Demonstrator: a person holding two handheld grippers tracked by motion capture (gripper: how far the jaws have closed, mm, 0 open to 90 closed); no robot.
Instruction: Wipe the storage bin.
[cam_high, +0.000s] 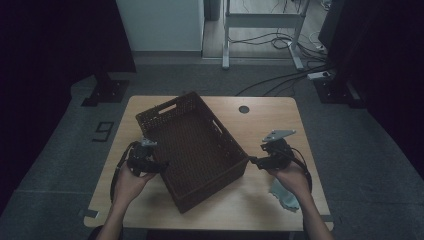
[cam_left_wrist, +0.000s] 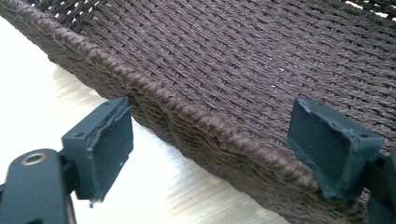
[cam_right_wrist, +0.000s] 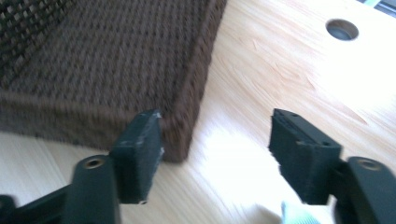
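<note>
I held the left gripper (cam_left_wrist: 210, 154) spread astride the rim of the dark brown woven rectangular basket (cam_high: 192, 150) mid-table, the right gripper (cam_right_wrist: 215, 156) spread, empty, at its corner.

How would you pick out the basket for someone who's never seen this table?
Start at the light wooden table. The basket sits at its middle, turned at an angle, between the left gripper and the right gripper. It is the dark brown woven rectangular bin with handle slots, by far the biggest thing there.
</note>
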